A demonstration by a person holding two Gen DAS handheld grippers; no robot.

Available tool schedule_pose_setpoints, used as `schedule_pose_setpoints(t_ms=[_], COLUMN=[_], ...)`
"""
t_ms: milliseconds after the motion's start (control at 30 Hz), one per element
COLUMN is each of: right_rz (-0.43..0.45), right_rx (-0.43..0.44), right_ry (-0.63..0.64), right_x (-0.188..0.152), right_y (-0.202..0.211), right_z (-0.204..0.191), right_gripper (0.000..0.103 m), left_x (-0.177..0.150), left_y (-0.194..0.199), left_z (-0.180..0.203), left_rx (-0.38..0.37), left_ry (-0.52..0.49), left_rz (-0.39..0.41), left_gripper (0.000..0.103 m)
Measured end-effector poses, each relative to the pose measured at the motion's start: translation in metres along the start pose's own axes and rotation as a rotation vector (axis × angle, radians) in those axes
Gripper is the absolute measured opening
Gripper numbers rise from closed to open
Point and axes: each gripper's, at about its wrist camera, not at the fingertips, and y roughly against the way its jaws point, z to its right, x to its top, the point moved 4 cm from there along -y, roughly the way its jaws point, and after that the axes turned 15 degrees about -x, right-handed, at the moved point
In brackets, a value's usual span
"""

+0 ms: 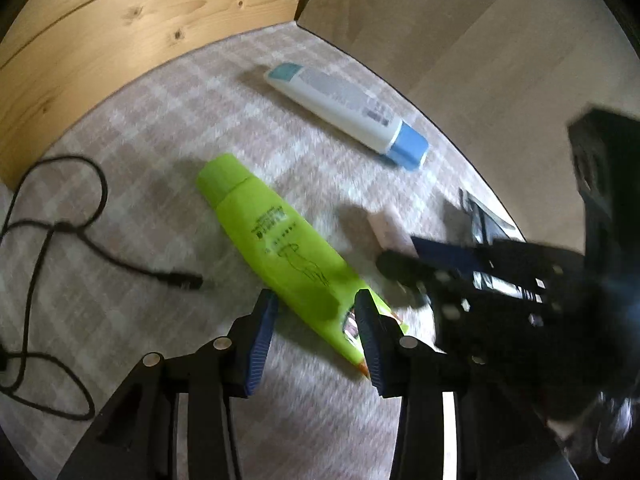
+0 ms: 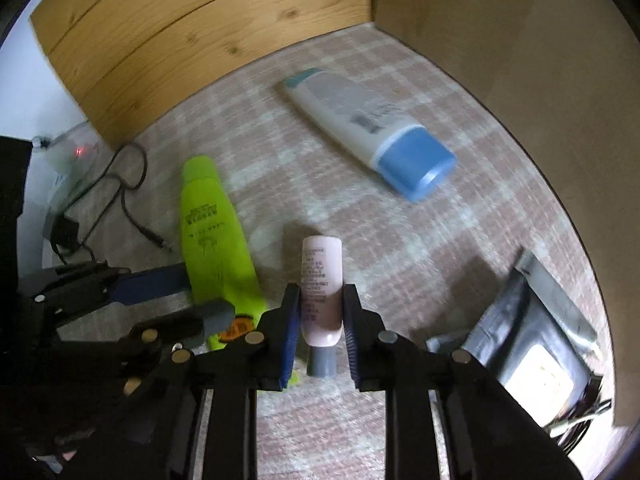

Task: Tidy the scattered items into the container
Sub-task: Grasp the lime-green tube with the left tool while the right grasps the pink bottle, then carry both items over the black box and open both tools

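A lime-green tube point(image 1: 272, 240) lies on the checked cloth point(image 1: 160, 140). Its crimped end sits between the fingers of my left gripper point(image 1: 316, 312), which is open: the right pad is at the tube's edge and a narrow gap shows at the left pad. In the right wrist view the left gripper point(image 2: 204, 294) straddles the green tube point(image 2: 208, 232). My right gripper point(image 2: 320, 320) is shut on a small pink bottle point(image 2: 322, 280) with a grey cap, lying on the cloth. In the left wrist view, the right gripper point(image 1: 420, 258) is blurred beside the pink bottle point(image 1: 386, 228).
A white tube with a blue cap point(image 2: 360, 128) lies farther back. A black cable point(image 1: 60, 232) loops at the left. A silver pouch point(image 2: 520, 320) lies at the right edge. Wooden boards point(image 1: 120, 40) stand behind, and a plain panel point(image 2: 520, 60) stands at the right.
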Motion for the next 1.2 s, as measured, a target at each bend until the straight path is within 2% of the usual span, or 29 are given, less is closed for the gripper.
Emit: schedule_pose_setpoints(t_ms=[100, 200, 233, 267, 300, 500, 800, 967, 1200], right_rz=[0.007, 0.011, 0.014, 0.017, 0.021, 0.021, 0.052, 0.086, 0.136], right_rx=[0.048, 0.070, 0.071, 0.069, 0.064, 0.087, 0.085, 0.079, 0.045], right_ry=[-0.050, -0.068, -0.065, -0.057, -0.049, -0.077, -0.152, -0.207, -0.320], right_x=[-0.003, -0.005, -0.005, -0.006, -0.006, -0.010, -0.027, -0.041, -0.087], right_y=[-0.001, 0.000, 0.000, 0.001, 0.002, 0.002, 0.021, 0.048, 0.101], right_z=[0.010, 0.015, 0.015, 0.014, 0.013, 0.014, 0.033, 0.042, 0.064], right_gripper=[0.021, 0.021, 0.021, 0.021, 0.021, 0.021, 0.021, 0.020, 0.020], left_x=[0.007, 0.014, 0.015, 0.016, 0.016, 0.023, 0.021, 0.010, -0.009], left_y=[-0.003, -0.005, -0.006, -0.007, -0.009, -0.013, -0.004, 0.011, 0.045], left_z=[0.001, -0.004, -0.004, -0.004, -0.004, 0.000, 0.018, 0.025, 0.054], left_rx=[-0.002, -0.051, -0.056, -0.053, -0.054, -0.099, -0.109, -0.118, -0.178], left_ry=[0.032, 0.091, 0.091, 0.086, 0.088, 0.115, 0.021, -0.026, -0.104], left_rz=[0.019, 0.049, 0.054, 0.057, 0.060, 0.102, 0.087, 0.078, 0.072], left_gripper=[0.040, 0.038, 0.035, 0.026, 0.022, 0.014, 0.007, 0.007, 0.007])
